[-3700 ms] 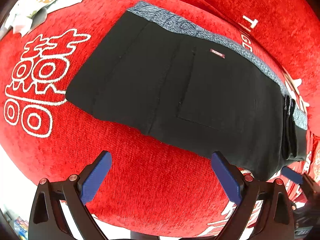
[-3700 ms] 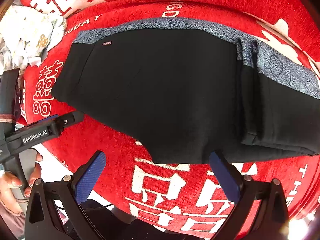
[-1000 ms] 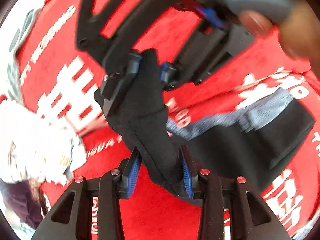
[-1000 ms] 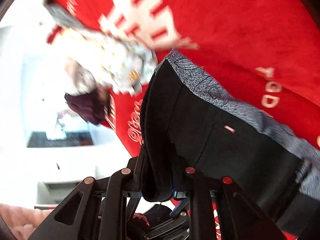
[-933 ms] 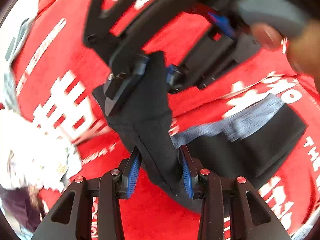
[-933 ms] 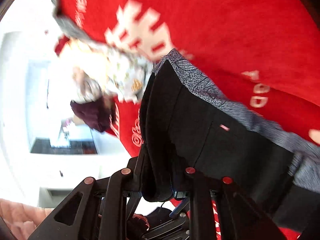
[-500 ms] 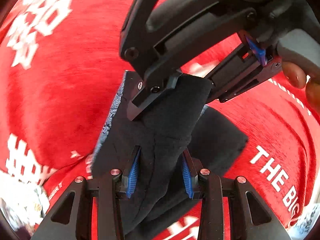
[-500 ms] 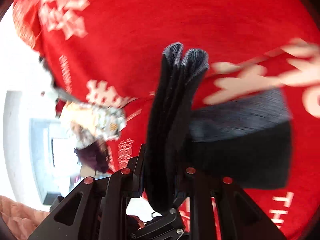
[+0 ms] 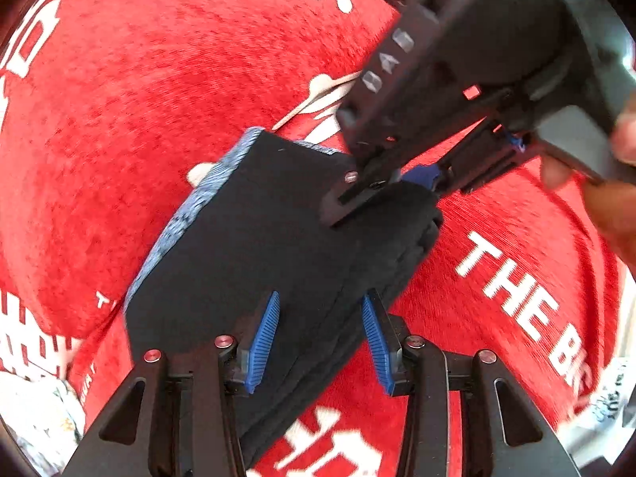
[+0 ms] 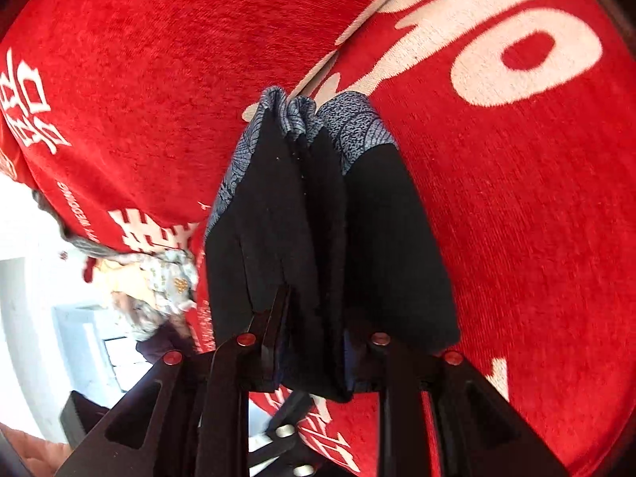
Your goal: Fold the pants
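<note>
Black pants with a grey-blue patterned waistband lie folded in a thick stack on the red cloth. My left gripper straddles the near end; its jaws are opening, the ribbed blue pads stand bare, and fabric lies loose between them. My right gripper comes in from the upper right onto the far end. In the right wrist view the folded layers fill the gap of the right gripper; its jaws are opening, but the fabric still sits pinched between them.
The red cloth carries large white characters and letters. A white patterned garment lies at the cloth's edge, also seen as a white patterned garment at lower left. A person's fingers hold the right gripper's handle. A white floor lies beyond the edge.
Both grippers swung the lifted end of the pants across and down, so the pants now lie folded over on the cloth. The left jaws stand wider than before.
</note>
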A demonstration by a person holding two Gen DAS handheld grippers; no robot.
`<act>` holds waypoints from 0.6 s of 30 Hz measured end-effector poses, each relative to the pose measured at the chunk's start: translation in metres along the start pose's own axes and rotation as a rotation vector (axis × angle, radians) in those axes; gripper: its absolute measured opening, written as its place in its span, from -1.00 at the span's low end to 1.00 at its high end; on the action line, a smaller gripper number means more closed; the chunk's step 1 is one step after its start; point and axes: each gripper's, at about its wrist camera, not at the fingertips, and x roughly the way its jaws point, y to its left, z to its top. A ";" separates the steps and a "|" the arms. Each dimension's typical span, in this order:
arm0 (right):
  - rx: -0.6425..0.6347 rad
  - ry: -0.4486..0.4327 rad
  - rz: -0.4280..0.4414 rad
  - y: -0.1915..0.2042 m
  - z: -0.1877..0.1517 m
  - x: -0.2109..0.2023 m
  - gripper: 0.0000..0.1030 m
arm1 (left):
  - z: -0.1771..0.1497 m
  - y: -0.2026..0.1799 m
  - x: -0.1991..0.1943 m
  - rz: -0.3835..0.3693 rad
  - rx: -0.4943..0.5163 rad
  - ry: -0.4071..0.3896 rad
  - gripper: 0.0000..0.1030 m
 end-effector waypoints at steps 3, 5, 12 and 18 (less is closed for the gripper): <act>-0.043 0.022 -0.139 0.009 0.000 -0.006 -0.38 | -0.016 0.025 -0.020 -0.002 -0.062 -0.016 0.25; -0.060 0.016 -0.218 0.018 -0.004 -0.011 -0.36 | -0.024 0.052 -0.030 0.014 -0.114 -0.023 0.25; -0.175 -0.119 -0.436 0.061 -0.015 -0.037 -0.35 | -0.060 0.150 0.005 0.067 -0.434 0.139 0.25; -0.297 -0.088 -0.450 0.094 -0.022 -0.009 -0.35 | -0.098 0.153 0.018 0.037 -0.519 0.208 0.25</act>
